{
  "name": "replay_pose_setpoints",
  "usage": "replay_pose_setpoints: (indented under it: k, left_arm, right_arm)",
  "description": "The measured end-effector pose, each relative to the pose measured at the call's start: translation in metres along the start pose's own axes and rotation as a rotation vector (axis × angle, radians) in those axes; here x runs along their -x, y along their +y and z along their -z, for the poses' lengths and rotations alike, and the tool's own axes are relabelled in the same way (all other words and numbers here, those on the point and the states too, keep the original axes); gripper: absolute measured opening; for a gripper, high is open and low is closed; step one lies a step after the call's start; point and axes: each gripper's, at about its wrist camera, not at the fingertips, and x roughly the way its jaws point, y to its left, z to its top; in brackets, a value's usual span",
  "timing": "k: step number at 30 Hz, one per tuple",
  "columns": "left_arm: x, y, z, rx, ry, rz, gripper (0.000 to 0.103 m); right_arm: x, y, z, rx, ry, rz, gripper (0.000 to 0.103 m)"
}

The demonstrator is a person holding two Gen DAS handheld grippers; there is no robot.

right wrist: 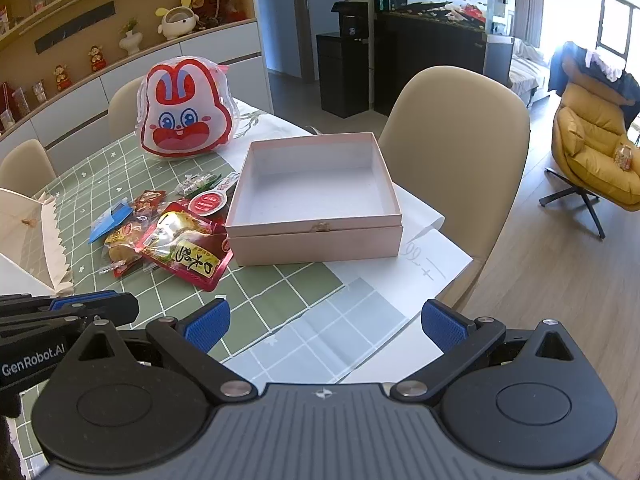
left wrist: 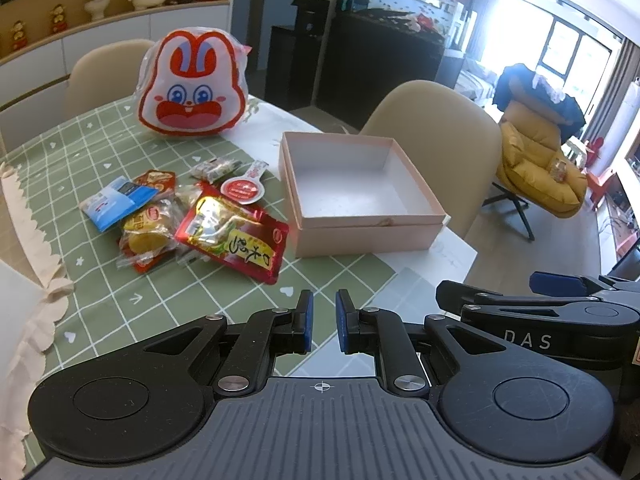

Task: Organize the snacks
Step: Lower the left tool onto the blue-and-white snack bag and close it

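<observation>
A pile of snacks lies on the green checked tablecloth: a red foil pouch point(left wrist: 234, 236) point(right wrist: 188, 248), a blue packet point(left wrist: 116, 200), a yellow wrapped cake point(left wrist: 148, 232), a round red-lidded cup point(left wrist: 242, 190) and a small green-wrapped sweet point(left wrist: 214, 168). Just right of the pile stands a pink box point(left wrist: 368, 236) point(right wrist: 320, 244), open on top with nothing in it. My left gripper point(left wrist: 324, 308) hovers near the table's front, short of the pile, shut with nothing held. Beside it my right gripper point(right wrist: 325, 314) stands wide open, in front of the box.
A large rabbit-faced bag point(left wrist: 192, 84) stands behind the snacks. A beige chair point(right wrist: 452, 140) sits just past the box, at the table's right edge. White paper point(right wrist: 432, 264) lies under the box. A frilled cream cloth point(left wrist: 36, 264) hangs at the left.
</observation>
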Motion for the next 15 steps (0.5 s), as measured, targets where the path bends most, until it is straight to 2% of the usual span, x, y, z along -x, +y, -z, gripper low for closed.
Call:
replay_pose_setpoints:
  k: [5, 8, 12, 15]
  left_arm:
    - [-0.003, 0.003, -0.011, 0.016, 0.007, -0.015, 0.016]
    - [-0.003, 0.004, -0.037, -0.011, -0.018, -0.013, 0.016]
    - [0.005, 0.014, -0.088, -0.07, -0.124, -0.043, 0.016]
    - [0.002, 0.045, -0.125, -0.03, -0.162, -0.047, 0.017]
  right_arm:
    - [-0.003, -0.001, -0.005, 0.012, -0.017, 0.0, 0.102]
    - [-0.006, -0.002, -0.019, 0.033, -0.062, -0.013, 0.102]
    - [-0.008, 0.005, -0.065, 0.065, -0.166, -0.029, 0.102]
    - [-0.005, 0.015, -0.106, 0.087, -0.284, -0.064, 0.102]
